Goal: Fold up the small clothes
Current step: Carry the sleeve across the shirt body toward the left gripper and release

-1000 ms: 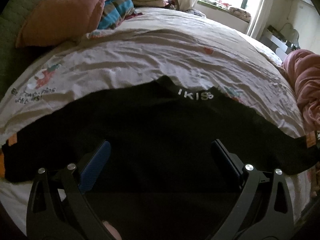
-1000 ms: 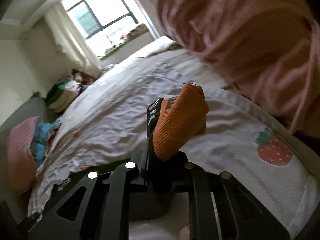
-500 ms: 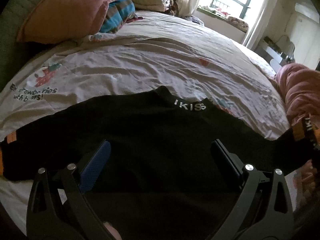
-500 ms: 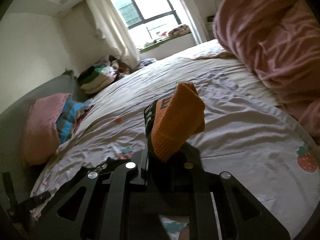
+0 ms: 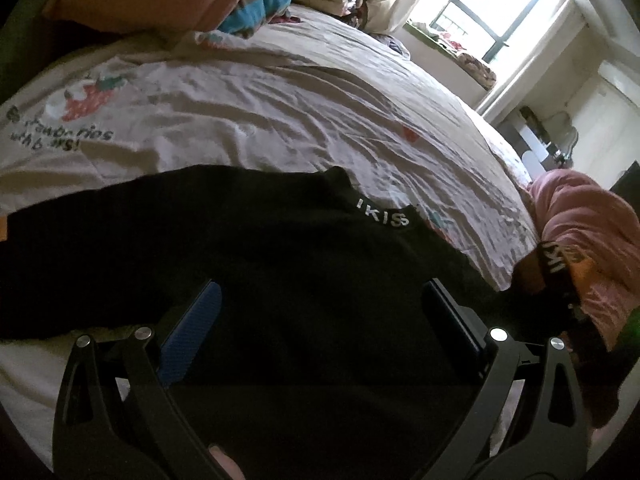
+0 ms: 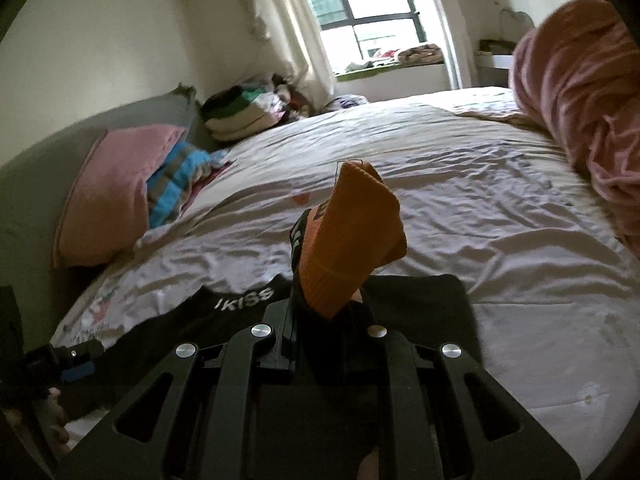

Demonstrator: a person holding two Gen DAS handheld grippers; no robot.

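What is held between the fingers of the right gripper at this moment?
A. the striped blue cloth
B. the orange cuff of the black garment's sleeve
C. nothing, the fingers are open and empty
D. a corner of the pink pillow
B: in the right wrist view, the right gripper is shut on the orange cuff, which sticks up above the black garment lying on the bed.

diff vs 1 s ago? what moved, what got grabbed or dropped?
The right gripper, shut on the orange cuff, carried that sleeve in over the black sweater, toward its collar. Nothing grabbed or released. The left gripper stays open above the sweater; the sweater's body stays flat on the bed.
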